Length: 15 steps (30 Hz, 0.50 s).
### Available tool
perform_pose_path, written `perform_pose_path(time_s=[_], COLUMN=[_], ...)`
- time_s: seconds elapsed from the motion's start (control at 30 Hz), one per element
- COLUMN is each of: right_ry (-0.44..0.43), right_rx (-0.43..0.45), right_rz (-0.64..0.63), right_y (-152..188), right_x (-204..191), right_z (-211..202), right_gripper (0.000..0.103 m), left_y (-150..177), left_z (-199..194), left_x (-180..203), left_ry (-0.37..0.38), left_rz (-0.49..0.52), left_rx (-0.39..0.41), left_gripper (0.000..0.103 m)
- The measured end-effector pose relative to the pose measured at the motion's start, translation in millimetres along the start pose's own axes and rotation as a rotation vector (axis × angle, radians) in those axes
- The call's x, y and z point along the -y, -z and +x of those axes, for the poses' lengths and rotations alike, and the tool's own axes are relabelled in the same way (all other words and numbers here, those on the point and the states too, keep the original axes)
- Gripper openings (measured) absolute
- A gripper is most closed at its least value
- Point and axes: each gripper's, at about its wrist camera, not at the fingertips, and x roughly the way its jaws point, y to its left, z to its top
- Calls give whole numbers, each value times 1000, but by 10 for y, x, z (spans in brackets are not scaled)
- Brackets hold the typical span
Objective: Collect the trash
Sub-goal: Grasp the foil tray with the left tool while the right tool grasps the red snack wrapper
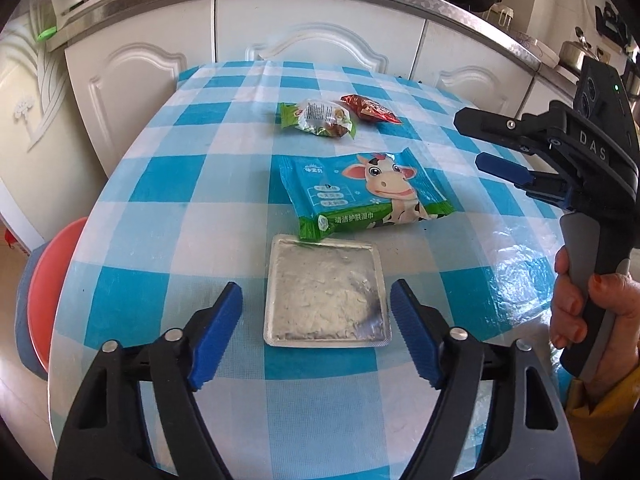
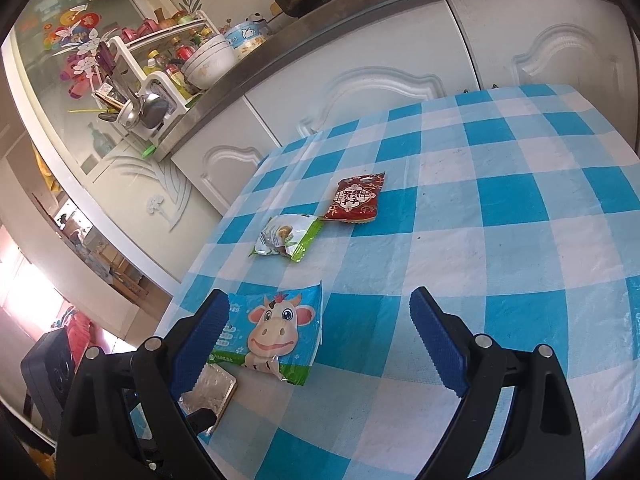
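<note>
A silver foil packet (image 1: 326, 296) (image 2: 210, 390) lies flat on the blue-checked tablecloth (image 1: 160, 184). My left gripper (image 1: 317, 286) hangs over it, open, a blue pad on each side of the packet and clear of its edges. Just beyond lies a wet-wipe pack with a cartoon cow (image 1: 368, 192) (image 2: 276, 332). Farther back are a green-and-white snack wrapper (image 1: 320, 118) (image 2: 286, 240) and a red wrapper (image 1: 370, 109) (image 2: 354, 198). My right gripper (image 2: 318, 294) (image 1: 470, 138) is open over the cloth by the cow pack, with nothing between its fingers.
A hand (image 1: 576, 308) holds the right gripper's handle at the table's right side. A red stool (image 1: 52, 280) stands beside the left table edge. White cabinets (image 1: 320, 20) and a counter with pans and a dish rack (image 2: 136, 96) run behind the table.
</note>
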Motion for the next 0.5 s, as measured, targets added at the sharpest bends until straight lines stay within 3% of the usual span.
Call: perform_pose_path(time_s=[0.23, 0.5], right_ry=[1, 15], right_rx=[-18, -46], right_rz=[5, -30], right_y=[14, 43], right_x=[41, -29], right_z=[69, 167], right_gripper=[91, 91], left_y=[3, 13], left_z=[1, -13], left_x=[56, 27], left_ry=[4, 9], left_rz=[19, -6], left_rx=[25, 50], left_gripper=[59, 48])
